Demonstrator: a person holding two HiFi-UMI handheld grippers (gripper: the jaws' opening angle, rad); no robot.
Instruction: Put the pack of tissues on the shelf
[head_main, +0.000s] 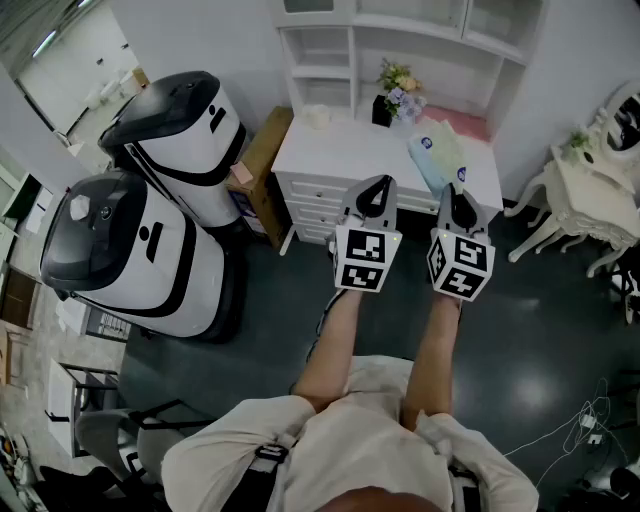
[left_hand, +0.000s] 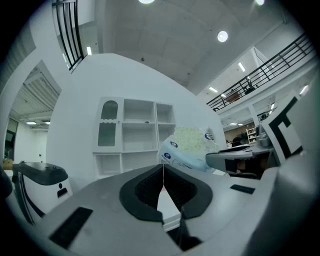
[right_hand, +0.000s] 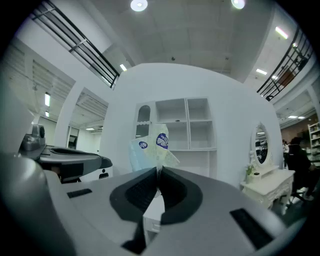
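Note:
The pack of tissues (head_main: 437, 158) is pale blue-green with blue round logos and hangs over the white desk (head_main: 330, 150). My right gripper (head_main: 457, 190) is shut on the edge of its wrapper; in the right gripper view the pack (right_hand: 152, 149) sticks up from the closed right gripper (right_hand: 158, 172). My left gripper (head_main: 375, 185) is beside it on the left, shut and empty. In the left gripper view, the left gripper (left_hand: 163, 169) has its jaws together, with the pack (left_hand: 189, 149) to the upper right. The white shelf (head_main: 400, 40) rises behind the desk, with open compartments (right_hand: 192, 125) (left_hand: 140, 132).
A vase of flowers (head_main: 397, 92), a pink cloth (head_main: 462, 122) and a small white object (head_main: 317, 116) sit on the desk. Two large white-and-black machines (head_main: 150, 250) stand at the left by a cardboard box (head_main: 262, 150). A white table (head_main: 600, 190) stands right; cables (head_main: 585, 425) lie on the floor.

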